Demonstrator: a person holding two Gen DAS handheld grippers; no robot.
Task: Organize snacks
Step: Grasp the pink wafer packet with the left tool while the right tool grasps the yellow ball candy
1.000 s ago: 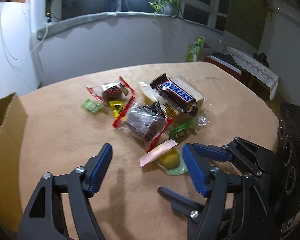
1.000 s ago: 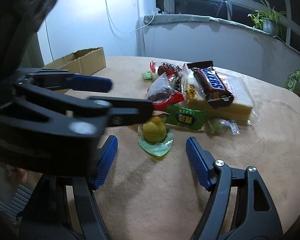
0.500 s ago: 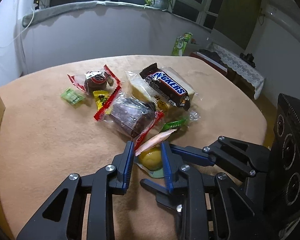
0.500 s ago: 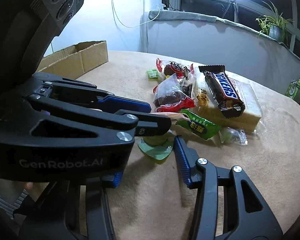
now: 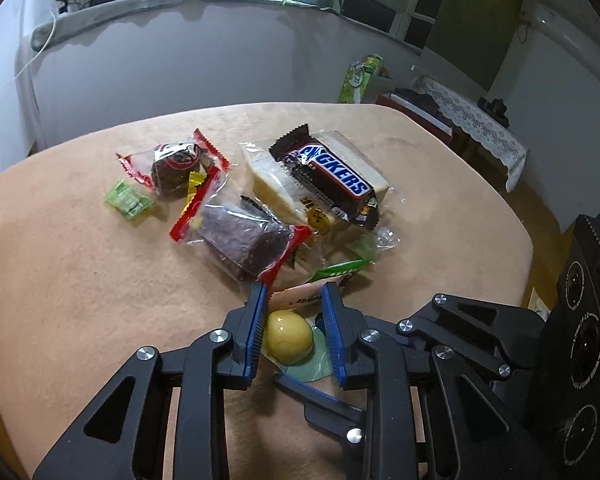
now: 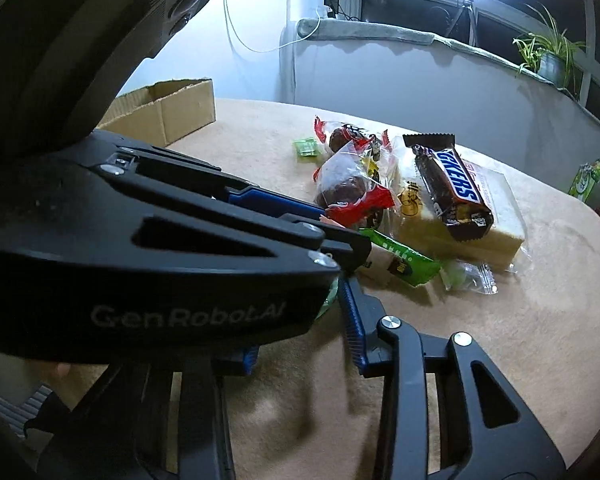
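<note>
Yellow jelly cup (image 5: 289, 337) between left-view fingers (image 5: 256, 332), right-view hidden.

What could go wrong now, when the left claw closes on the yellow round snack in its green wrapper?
The left claw pinches the yellow round snack near its rounded sides, so it might squirt out or get crushed. The right claw sits directly below it, so the two could collide. The pink-edged packet touches the fingertips and may be dragged along.
</note>
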